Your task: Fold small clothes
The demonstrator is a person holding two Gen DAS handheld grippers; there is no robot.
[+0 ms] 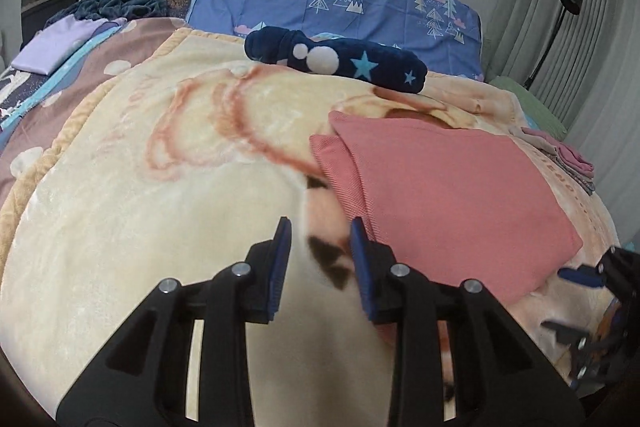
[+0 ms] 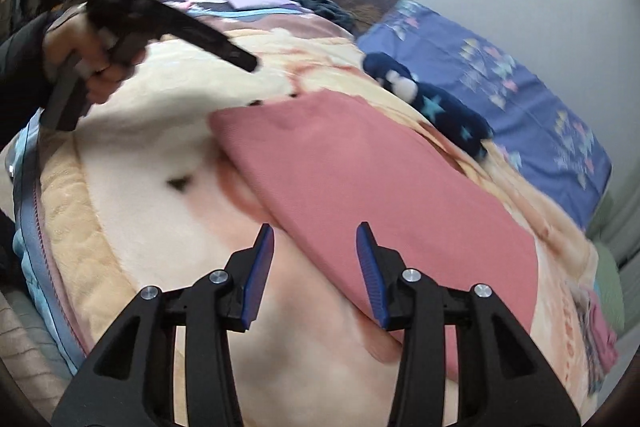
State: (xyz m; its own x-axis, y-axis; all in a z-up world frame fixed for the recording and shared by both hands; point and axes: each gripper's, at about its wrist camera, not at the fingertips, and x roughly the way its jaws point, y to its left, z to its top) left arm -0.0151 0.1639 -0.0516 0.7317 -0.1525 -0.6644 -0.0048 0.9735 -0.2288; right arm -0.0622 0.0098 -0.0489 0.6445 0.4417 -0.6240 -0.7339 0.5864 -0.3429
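While the pink garment [image 1: 452,187] lay folded flat on the cream blanket [image 1: 160,187], both grippers were held above it with fingers spread and nothing pinched: the left gripper [image 1: 320,247] near its left edge, the right gripper [image 2: 316,251] over its near edge.

Both wrist cams look down close over bed, sharing pink cloth [image 1: 448,195].

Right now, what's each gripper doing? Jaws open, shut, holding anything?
Left gripper: jaws open, empty, above the blanket.
Right gripper: jaws open, empty, at the edge of the pink garment.
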